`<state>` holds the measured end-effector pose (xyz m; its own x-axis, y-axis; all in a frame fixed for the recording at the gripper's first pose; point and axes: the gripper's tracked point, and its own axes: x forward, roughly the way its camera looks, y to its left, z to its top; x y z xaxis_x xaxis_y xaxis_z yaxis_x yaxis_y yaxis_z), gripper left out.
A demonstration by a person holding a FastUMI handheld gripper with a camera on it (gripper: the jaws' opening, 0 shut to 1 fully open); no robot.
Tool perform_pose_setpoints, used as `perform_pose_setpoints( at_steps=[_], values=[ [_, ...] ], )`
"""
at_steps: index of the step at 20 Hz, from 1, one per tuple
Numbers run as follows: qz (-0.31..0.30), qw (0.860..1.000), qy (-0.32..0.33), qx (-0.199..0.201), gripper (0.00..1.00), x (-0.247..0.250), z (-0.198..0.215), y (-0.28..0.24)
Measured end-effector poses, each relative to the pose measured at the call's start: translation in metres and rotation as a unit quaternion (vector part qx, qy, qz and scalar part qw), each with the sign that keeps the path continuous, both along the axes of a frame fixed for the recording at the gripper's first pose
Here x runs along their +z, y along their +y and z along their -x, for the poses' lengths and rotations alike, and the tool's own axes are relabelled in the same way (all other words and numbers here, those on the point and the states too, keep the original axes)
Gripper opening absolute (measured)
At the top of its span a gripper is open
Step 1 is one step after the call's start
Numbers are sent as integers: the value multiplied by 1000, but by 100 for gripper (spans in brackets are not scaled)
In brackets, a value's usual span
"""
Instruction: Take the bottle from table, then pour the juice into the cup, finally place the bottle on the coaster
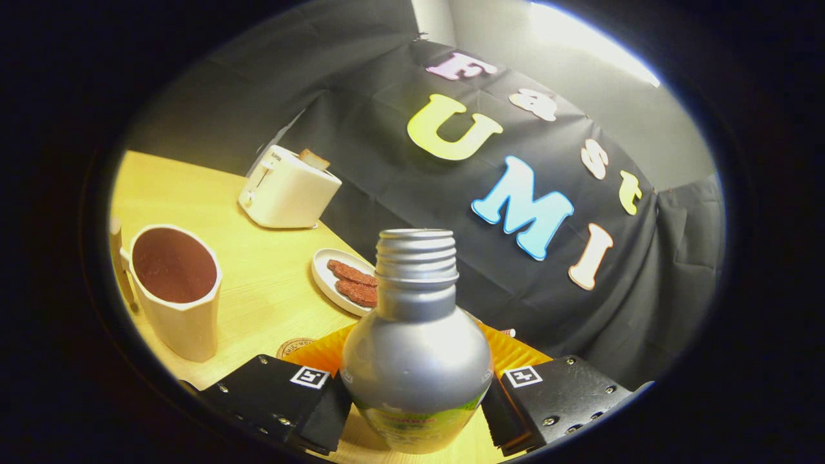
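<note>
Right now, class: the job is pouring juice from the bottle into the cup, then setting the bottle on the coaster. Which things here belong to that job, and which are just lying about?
Belongs to the job:
- bottle, uncapped, gripper shut on it
- cup
- coaster, partly hidden

Lying about:
- toaster with toast
- plate of patties
- orange mat

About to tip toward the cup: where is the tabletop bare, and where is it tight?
With the gripper shut on the bottle, bare table lies between cup, toaster and plate. It is tight ahead of the jaws: coaster and orange wavy-edged object.
</note>
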<state>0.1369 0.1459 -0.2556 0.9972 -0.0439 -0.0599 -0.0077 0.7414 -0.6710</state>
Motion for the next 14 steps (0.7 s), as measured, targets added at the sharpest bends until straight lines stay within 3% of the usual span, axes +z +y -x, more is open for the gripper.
perform_pose_setpoints(
  at_steps=[5, 14],
  values=[
    [105, 994, -13, 18, 84, -7, -2, 12],
    [208, 977, -16, 33, 84, -18, -4, 29]
  ],
)
